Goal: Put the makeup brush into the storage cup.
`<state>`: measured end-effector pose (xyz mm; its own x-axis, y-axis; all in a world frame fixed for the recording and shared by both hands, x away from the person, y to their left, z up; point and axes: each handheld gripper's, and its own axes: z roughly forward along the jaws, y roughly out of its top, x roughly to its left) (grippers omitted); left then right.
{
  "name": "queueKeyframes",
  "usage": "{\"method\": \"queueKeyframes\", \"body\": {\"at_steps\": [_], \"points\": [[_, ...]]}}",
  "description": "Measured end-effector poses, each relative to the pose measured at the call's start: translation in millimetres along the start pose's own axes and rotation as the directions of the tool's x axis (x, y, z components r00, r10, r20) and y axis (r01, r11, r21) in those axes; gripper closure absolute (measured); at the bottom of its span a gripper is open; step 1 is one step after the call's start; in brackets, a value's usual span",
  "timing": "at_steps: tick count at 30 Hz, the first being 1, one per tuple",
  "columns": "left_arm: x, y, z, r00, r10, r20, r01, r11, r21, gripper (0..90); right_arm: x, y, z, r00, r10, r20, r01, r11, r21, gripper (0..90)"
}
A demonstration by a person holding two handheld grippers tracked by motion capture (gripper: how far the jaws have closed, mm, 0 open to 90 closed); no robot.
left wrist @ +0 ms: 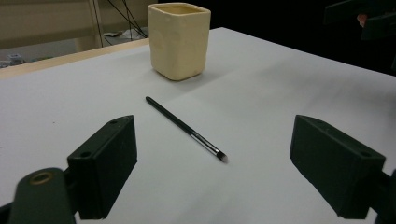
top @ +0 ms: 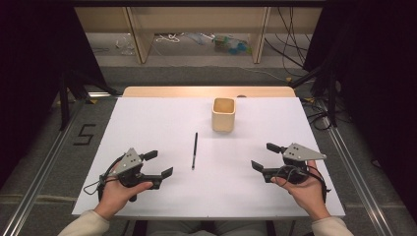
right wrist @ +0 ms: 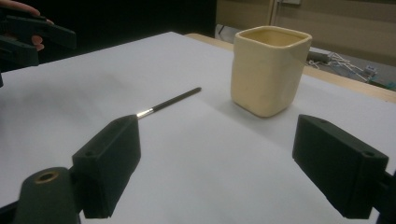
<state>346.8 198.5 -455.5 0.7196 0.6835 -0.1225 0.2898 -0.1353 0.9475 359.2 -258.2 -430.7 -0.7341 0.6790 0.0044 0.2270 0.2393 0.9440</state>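
Note:
A thin black brush point(top: 195, 150) lies flat mid-table, its bristle tip toward the person; it also shows as the brush point(left wrist: 185, 128) and the brush point(right wrist: 170, 102). Behind it, slightly right, stands a cream square cup point(top: 223, 114), upright and seemingly empty, seen again as the cup point(left wrist: 179, 39) and the cup point(right wrist: 268, 69). My left gripper point(top: 161, 163) rests low at the front left, open, nothing between its jaws point(left wrist: 215, 170). My right gripper point(top: 266, 156) sits at the front right, open and empty too point(right wrist: 217, 170). Both are well apart from the brush.
The white table top point(top: 147, 123) ends in a wooden strip at the far edge. Beyond it are shelf legs and cables on the floor. Dark curtains and stand legs flank both sides. A floor marking "5" lies to the left.

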Motion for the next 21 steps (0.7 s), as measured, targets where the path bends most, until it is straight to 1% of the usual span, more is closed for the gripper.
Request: {"method": "queueKeyframes", "body": {"at_steps": [1, 2, 3, 4, 5, 6, 7, 8, 9, 11, 13, 14, 16, 17, 19, 20, 21], "points": [[0.2, 0.5, 0.2, 1.0000, -0.004, -0.003, 0.004, 1.0000, 0.002, 14.6, 0.3, -0.1, -0.3, 1.0000, 0.008, -0.004, -0.008, 1.000, 0.005, 16.4], [0.2, 0.5, 0.2, 1.0000, -0.004, -0.003, 0.004, 1.0000, 0.002, 14.7, 1.6, -0.7, 1.2, 0.9992, 0.033, -0.024, -0.033, 0.999, -0.006, 16.5], [0.3, 2.1, 0.9, 0.9999, -0.002, -0.010, 0.002, 1.0000, 0.002, 14.6, 0.3, 0.0, 0.6, 1.0000, 0.004, -0.003, -0.005, 1.000, -0.007, 16.6], [1.0, 4.7, 1.2, 0.9998, 0.011, -0.016, -0.011, 0.9999, -0.003, 14.6, 0.6, 0.2, 0.6, 1.0000, 0.001, 0.005, -0.001, 1.000, -0.007, 16.6], [1.5, 10.8, 2.2, 0.9993, 0.021, -0.029, -0.022, 0.9994, -0.026, 14.6, 1.0, 0.6, 0.4, 1.0000, 0.001, 0.002, -0.001, 1.000, -0.005, 16.6], [2.9, 15.4, 2.8, 0.9988, 0.035, -0.035, -0.036, 0.9987, -0.035, 14.6, 0.8, 0.8, 0.3, 1.0000, -0.005, 0.003, 0.005, 1.000, -0.008, 16.7], [3.6, 18.5, 4.7, 0.9984, 0.038, -0.042, -0.039, 0.9983, -0.043, 14.5, 1.7, 1.4, -0.6, 1.0000, -0.001, 0.002, 0.001, 1.000, 0.007, 16.7], [3.6, 18.5, 4.7, 0.9984, 0.038, -0.042, -0.039, 0.9983, -0.043, 14.4, 2.3, 1.5, -0.2, 1.0000, 0.001, 0.005, -0.001, 1.000, 0.002, 16.6], [5.7, 24.5, 11.2, 0.9982, 0.042, -0.044, -0.045, 0.9975, -0.054, 14.2, 2.5, 2.2, -1.6, 0.9999, -0.003, 0.010, 0.002, 1.000, 0.022, 16.5], [7.3, 30.5, 20.8, 0.9980, 0.048, -0.043, -0.050, 0.9969, -0.060, 14.2, 3.1, 1.5, 0.9, 0.9999, -0.008, 0.011, 0.008, 1.000, -0.002, 16.6], [8.8, 36.7, 31.8, 0.9981, 0.048, -0.039, -0.051, 0.9970, -0.059, 14.2, 2.7, 1.8, 0.1, 1.0000, -0.007, 0.004, 0.007, 1.000, 0.010, 16.5], [8.8, 36.7, 31.8, 0.9981, 0.048, -0.039, -0.051, 0.9970, -0.059, 14.2, 2.4, 1.7, 0.1, 1.0000, -0.008, 0.002, 0.008, 1.000, 0.009, 16.5], [10.5, 41.9, 44.4, 0.9986, 0.041, -0.034, -0.043, 0.9972, -0.062, 14.3, 2.3, 2.0, -1.9, 0.9999, -0.006, 0.010, 0.006, 1.000, 0.025, 16.5], [11.2, 44.1, 50.4, 0.9984, 0.044, -0.035, -0.046, 0.9973, -0.057, 14.4, 2.3, 1.5, -0.7, 1.0000, 0.000, 0.007, 0.000, 1.000, 0.008, 16.5], [12.2, 47.5, 62.7, 0.9982, 0.047, -0.038, -0.049, 0.9975, -0.050, 14.6, 1.5, 1.2, -0.6, 1.0000, 0.000, 0.008, 0.000, 1.000, -0.001, 16.5], [13.5, 50.1, 74.6, 0.9980, 0.050, -0.038, -0.051, 0.9980, -0.036, 14.6, 0.9, 0.7, 0.4, 1.0000, 0.001, 0.001, -0.001, 1.000, -0.014, 16.5], [13.5, 50.1, 74.6, 0.9980, 0.050, -0.038, -0.051, 0.9980, -0.036, 14.6, 0.9, 0.7, 0.4, 1.0000, 0.001, 0.001, -0.001, 1.000, -0.014, 16.5]]}}
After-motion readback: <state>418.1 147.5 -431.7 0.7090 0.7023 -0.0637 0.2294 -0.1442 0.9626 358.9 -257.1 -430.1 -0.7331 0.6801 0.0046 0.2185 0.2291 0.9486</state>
